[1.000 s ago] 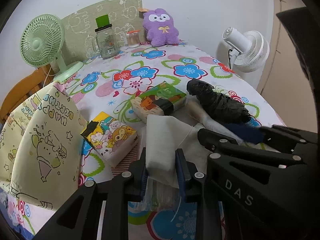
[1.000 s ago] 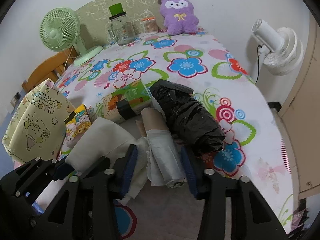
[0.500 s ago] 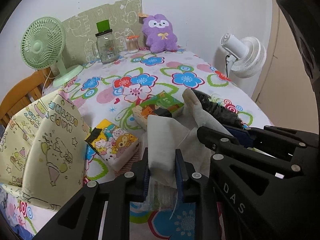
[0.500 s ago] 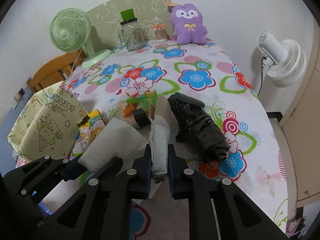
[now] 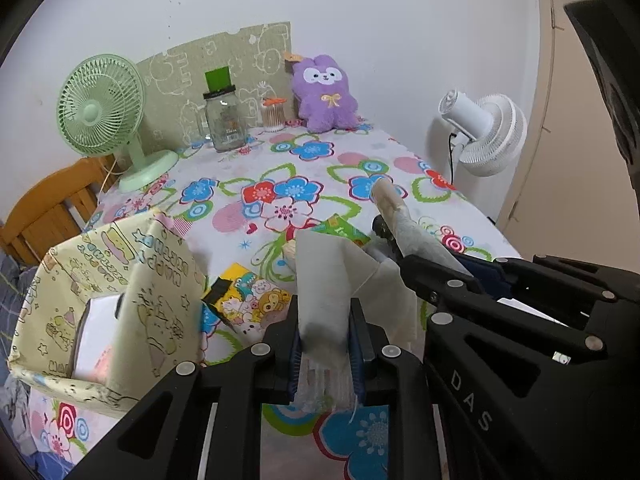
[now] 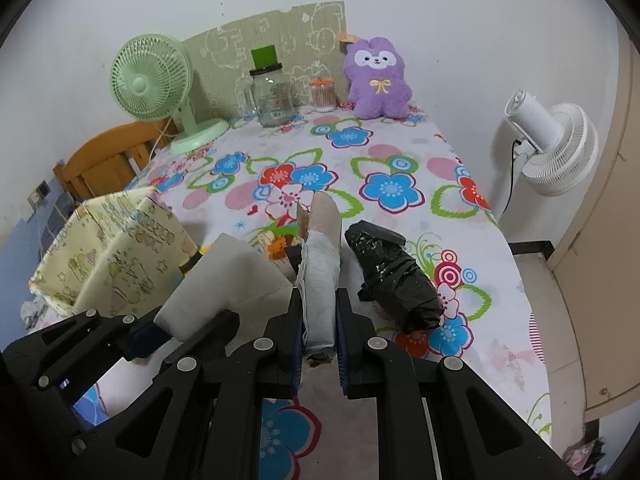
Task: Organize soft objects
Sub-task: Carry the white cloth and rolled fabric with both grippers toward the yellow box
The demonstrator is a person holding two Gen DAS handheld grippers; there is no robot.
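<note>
The left tongs (image 5: 324,344) pinch a white folded cloth (image 5: 320,280) above the near worktop (image 6: 400,152); the right tongs (image 6: 319,334) clamp a rolled pale bundle (image 6: 322,264) (black bundle (image 6: 394,276) right).

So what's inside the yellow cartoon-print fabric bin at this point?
In the left wrist view, the fabric bin holds a white boxy item with a pinkish patch low down. The bin's front wall hides anything beneath or beside it.

left claw (image 5: 325,334) clamped tight, right claw (image 6: 319,320) clamped tight, both side by side, raised, pointing forward
</note>
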